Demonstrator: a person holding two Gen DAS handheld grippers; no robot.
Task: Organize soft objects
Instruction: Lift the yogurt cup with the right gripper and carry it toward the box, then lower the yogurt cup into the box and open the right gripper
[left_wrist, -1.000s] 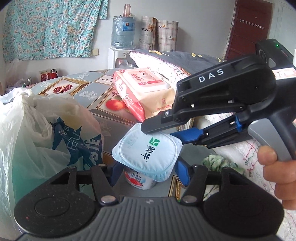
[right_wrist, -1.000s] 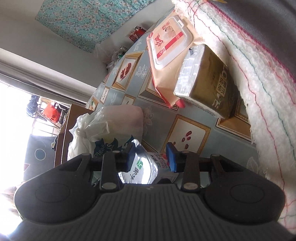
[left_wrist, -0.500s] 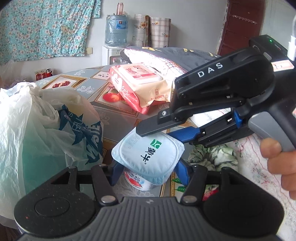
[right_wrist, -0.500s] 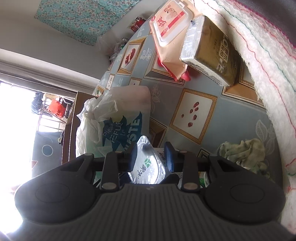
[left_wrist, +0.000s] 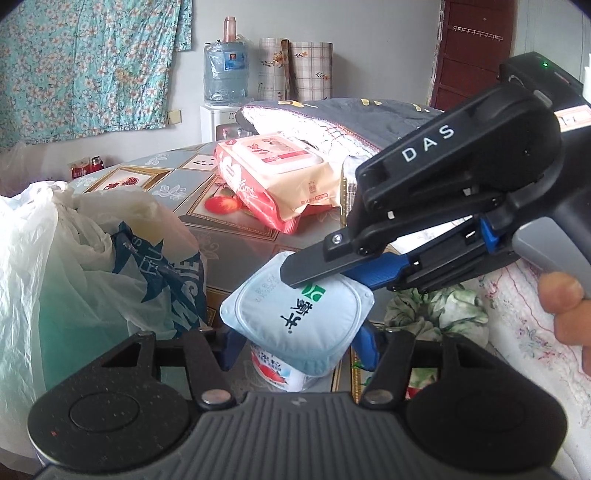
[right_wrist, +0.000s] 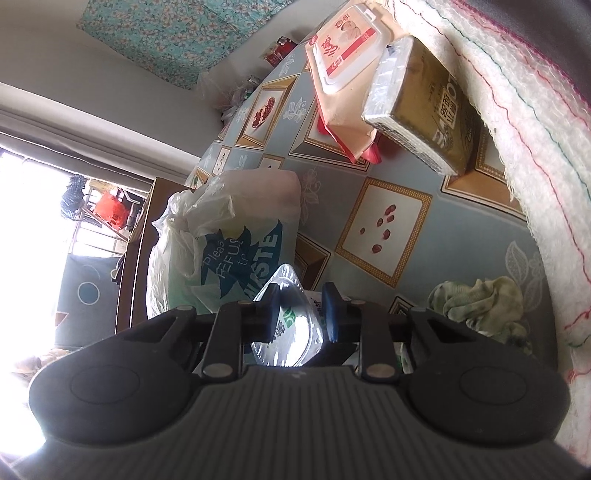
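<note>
A yogurt cup (left_wrist: 295, 325) with a pale blue foil lid stands between my left gripper's (left_wrist: 295, 341) fingers, which are shut on its body above the table. My right gripper (right_wrist: 301, 312) reaches in from the right in the left wrist view (left_wrist: 317, 273), its fingers closed on the edge of the cup's lid (right_wrist: 288, 325). A crumpled green cloth (left_wrist: 436, 310) lies on the table just right of the cup; it also shows in the right wrist view (right_wrist: 480, 306). A pink wet-wipes pack (left_wrist: 277, 173) lies farther back.
A white plastic bag (left_wrist: 85, 266) with blue print stands left of the cup. A gold tissue pack (right_wrist: 424, 103) leans by the wipes. A folded blanket (right_wrist: 535, 147) fills the right side. The tiled-pattern tablecloth (right_wrist: 384, 229) shows between them.
Both grippers and the yogurt cup have shifted together over the table, towards the bag and green cloth. The right gripper's fingers have narrowed onto the lid edge.
</note>
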